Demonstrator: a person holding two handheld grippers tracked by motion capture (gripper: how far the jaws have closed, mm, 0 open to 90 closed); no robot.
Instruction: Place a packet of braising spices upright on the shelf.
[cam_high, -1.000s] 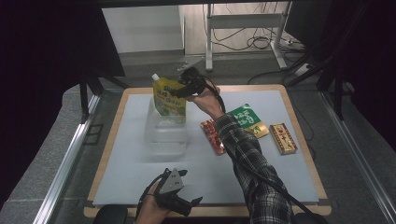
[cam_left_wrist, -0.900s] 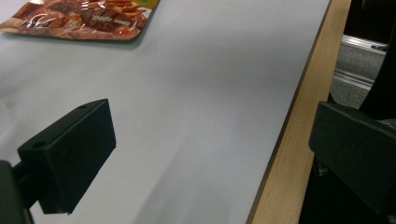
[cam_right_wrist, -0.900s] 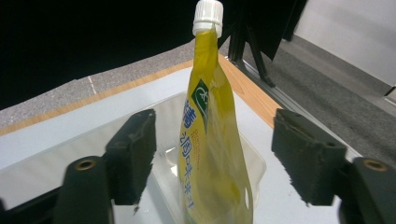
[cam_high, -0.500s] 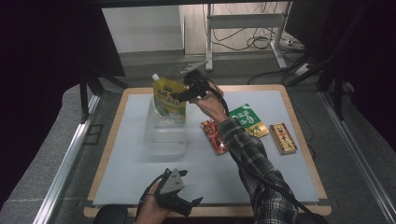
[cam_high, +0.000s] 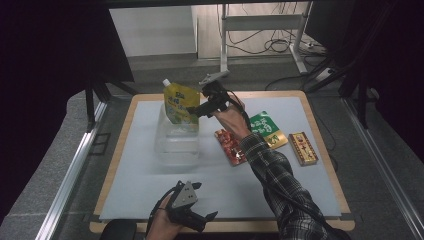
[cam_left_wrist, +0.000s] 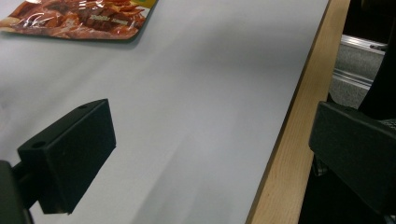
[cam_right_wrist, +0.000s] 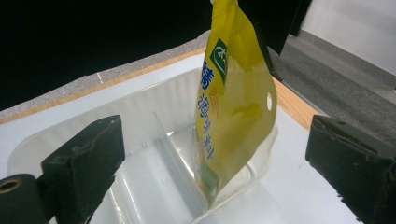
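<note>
A yellow spouted pouch (cam_high: 179, 102) stands upright in the far end of a clear plastic container (cam_high: 176, 145) on the white mat. My right gripper (cam_high: 196, 109) hovers just right of the pouch, pointing at it. Its jaws have just been opening and now stand wide. In the right gripper view the pouch (cam_right_wrist: 233, 102) rises ahead between the two jaws of the right gripper (cam_right_wrist: 215, 140), with neither pad touching it, above the container (cam_right_wrist: 140, 154). My left gripper (cam_high: 202, 201) rests open at the table's front edge, and the left gripper (cam_left_wrist: 210, 140) has bare mat between its jaws.
A red snack packet (cam_high: 230, 146) lies right of the container, also in the left gripper view (cam_left_wrist: 79, 18). A green packet (cam_high: 268, 129) and a brown box (cam_high: 303, 148) lie farther right. The wooden table edge (cam_left_wrist: 285, 154) runs beside the left gripper.
The right gripper has let go of the yellow pouch and drawn back a little to the right. The pouch stays standing in the container. The left gripper has not moved.
</note>
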